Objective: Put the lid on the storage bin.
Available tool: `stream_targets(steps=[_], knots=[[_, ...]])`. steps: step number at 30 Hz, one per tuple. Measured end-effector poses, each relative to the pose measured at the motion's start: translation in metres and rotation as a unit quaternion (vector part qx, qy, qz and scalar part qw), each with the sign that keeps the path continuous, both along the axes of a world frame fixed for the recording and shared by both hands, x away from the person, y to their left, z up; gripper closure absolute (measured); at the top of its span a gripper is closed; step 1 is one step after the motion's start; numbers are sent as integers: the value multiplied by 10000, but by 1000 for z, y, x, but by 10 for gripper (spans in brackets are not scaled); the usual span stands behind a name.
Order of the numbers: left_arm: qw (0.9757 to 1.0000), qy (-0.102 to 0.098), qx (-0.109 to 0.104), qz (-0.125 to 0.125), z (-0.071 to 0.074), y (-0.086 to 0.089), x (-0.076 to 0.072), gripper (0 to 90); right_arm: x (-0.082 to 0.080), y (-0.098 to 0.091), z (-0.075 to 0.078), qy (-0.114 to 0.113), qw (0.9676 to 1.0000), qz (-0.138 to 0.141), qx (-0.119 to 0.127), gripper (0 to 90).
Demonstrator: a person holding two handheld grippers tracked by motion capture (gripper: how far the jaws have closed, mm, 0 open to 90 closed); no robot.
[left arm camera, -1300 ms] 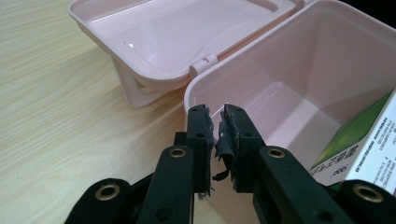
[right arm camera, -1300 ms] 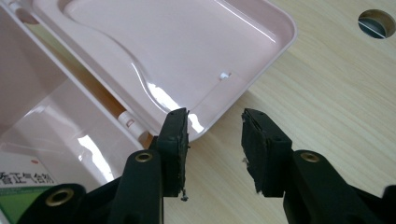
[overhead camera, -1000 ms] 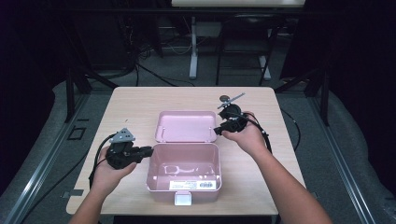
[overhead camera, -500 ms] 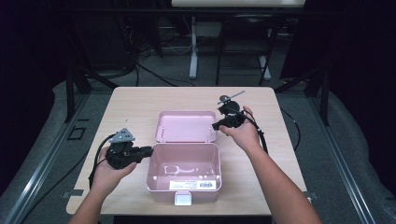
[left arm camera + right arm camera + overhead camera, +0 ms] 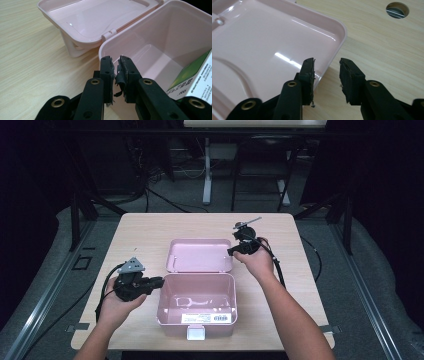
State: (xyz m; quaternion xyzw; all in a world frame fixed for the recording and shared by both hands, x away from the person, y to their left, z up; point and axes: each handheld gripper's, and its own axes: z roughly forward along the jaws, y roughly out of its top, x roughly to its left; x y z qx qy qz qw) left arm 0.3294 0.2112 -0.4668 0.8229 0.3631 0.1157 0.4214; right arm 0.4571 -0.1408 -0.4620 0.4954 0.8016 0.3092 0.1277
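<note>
A pink plastic box [image 5: 172, 320] stands open at the table's near middle. Its lid [image 5: 200, 255] lies flat behind it. My left gripper [image 5: 159, 281] is at the box's left side, and in the left gripper view its jaws [image 5: 116, 66] are shut on the thin wall of the box [image 5: 160, 32]. My right gripper [image 5: 231, 253] sits at the lid's right edge. In the right gripper view it [image 5: 327, 67] is open and its jaws have just been closing. The rim of the lid [image 5: 262, 45] lies between them, touching neither pad.
A white and green label [image 5: 197, 72] shows on the box's near wall. The wooden table [image 5: 300, 290] has a round cable hole [image 5: 397, 10] beyond the lid. Cables trail from both grippers over the table's edges. Dark floor and stands surround the table.
My right hand has shifted slightly left toward the lid's edge. The left hand and the box have stayed put.
</note>
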Motion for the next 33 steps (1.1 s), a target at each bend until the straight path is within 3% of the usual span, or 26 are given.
stream_targets(steps=[22,33], knots=[[10000,28,-8,6,0,0,0,812,15,8,-12,51,9982,-546,228,773],[10000,22,-6,5,0,0,0,812,25,11,-19,201,9960,-834,243,751]])
